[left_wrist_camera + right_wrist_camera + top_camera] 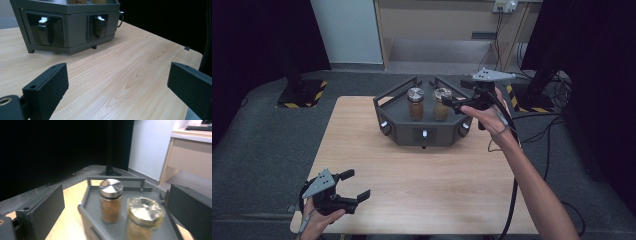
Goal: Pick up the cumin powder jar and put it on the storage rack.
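Observation:
A dark grey angular rack [404,131] stands at the table's far middle, with knobs on its front faces [46,28]. Two spice jars stand upright on top of it. One has a smooth silver cap [415,103] [111,200]. The other has a crinkled foil-like lid [441,103] [144,218]. My right gripper [451,103] [115,207] is open, just right of the foil-lidded jar, its jaws pointing left at the jars. My left gripper [354,185] [117,85] is open and empty, low over the table's near left corner.
The wooden table [432,180] has bare surface between the rack and its front edge. A black cable [512,190] hangs along the person's right forearm. A stand with a yellow-black striped base [302,92] sits on the floor at the far left; a desk [437,30] is behind.

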`<state>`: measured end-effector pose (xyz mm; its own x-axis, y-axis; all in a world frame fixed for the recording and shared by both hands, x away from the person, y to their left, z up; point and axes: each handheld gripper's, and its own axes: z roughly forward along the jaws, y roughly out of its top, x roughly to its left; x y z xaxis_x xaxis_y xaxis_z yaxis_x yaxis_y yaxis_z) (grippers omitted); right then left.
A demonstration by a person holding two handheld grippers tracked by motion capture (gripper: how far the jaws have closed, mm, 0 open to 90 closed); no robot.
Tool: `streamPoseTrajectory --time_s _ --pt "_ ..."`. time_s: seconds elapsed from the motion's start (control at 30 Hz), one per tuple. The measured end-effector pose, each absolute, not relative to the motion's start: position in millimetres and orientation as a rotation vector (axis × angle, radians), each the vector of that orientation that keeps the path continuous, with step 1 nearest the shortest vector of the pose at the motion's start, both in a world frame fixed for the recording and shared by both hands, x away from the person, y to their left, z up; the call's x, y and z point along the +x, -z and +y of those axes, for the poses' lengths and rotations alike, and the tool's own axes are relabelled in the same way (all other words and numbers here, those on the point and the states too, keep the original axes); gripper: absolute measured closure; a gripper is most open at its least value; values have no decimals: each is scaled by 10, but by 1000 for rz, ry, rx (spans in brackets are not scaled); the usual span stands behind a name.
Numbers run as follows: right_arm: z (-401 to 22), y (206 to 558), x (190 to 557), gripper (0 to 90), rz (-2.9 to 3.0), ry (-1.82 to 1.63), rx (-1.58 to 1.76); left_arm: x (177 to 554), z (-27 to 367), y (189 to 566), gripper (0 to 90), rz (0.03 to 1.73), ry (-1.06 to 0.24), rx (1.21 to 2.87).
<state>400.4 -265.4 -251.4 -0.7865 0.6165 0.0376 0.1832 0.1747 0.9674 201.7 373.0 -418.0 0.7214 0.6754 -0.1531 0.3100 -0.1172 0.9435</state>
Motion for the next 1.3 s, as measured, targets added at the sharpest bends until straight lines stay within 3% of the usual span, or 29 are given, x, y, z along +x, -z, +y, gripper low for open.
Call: streamPoseTrajectory --time_s 0.6,1.3 --pt "-2961 2684 3265 10 2090 -1720 565 2028 3706 4180 25 794 -373 1725" --pt "-3308 3307 2633 16 2045 -1689 567 2026 3694 4177 27 794 -375 1728"
